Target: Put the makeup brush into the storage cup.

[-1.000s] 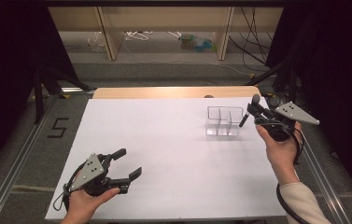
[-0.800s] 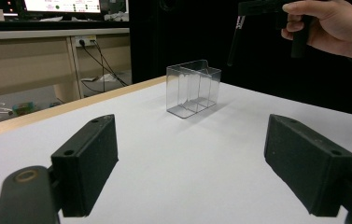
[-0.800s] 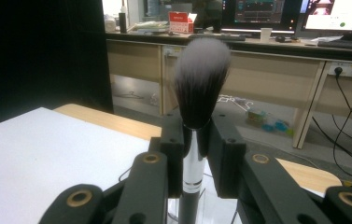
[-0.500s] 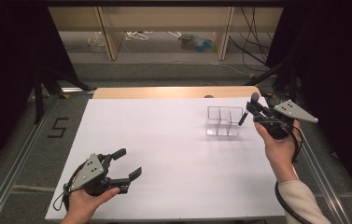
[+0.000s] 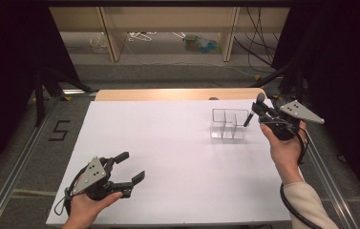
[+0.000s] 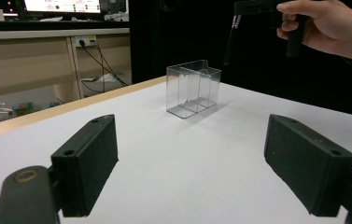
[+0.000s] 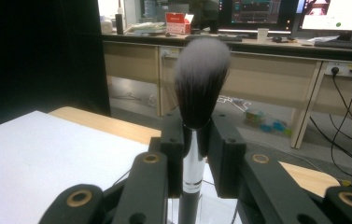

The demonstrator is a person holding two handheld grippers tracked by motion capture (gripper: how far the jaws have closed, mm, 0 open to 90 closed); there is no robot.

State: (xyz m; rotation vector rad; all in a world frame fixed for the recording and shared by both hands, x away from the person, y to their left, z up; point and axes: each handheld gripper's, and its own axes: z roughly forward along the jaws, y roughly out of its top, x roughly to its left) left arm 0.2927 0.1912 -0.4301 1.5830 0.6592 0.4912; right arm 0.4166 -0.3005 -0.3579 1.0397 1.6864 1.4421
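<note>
A makeup brush (image 7: 200,88) with dark, grey-tipped bristles and a silver ferrule stands upright between the jaws of my right gripper (image 7: 197,140), which is shut on it. From above, that gripper (image 5: 259,114) hovers at the right side of the table, the brush (image 5: 254,109) tilted with its handle end hanging just beside a clear plastic divided box (image 5: 228,125). The box (image 6: 193,87) also stands ahead in the left gripper view, with the brush handle (image 6: 229,39) above its right. My left gripper (image 5: 129,167) rests open near the front left edge, nothing between its jaws.
A white sheet (image 5: 168,143) covers the table, with a wooden strip (image 5: 177,94) along its far edge. Metal rails run along both sides. Shelving and cables lie on the floor beyond the table.
</note>
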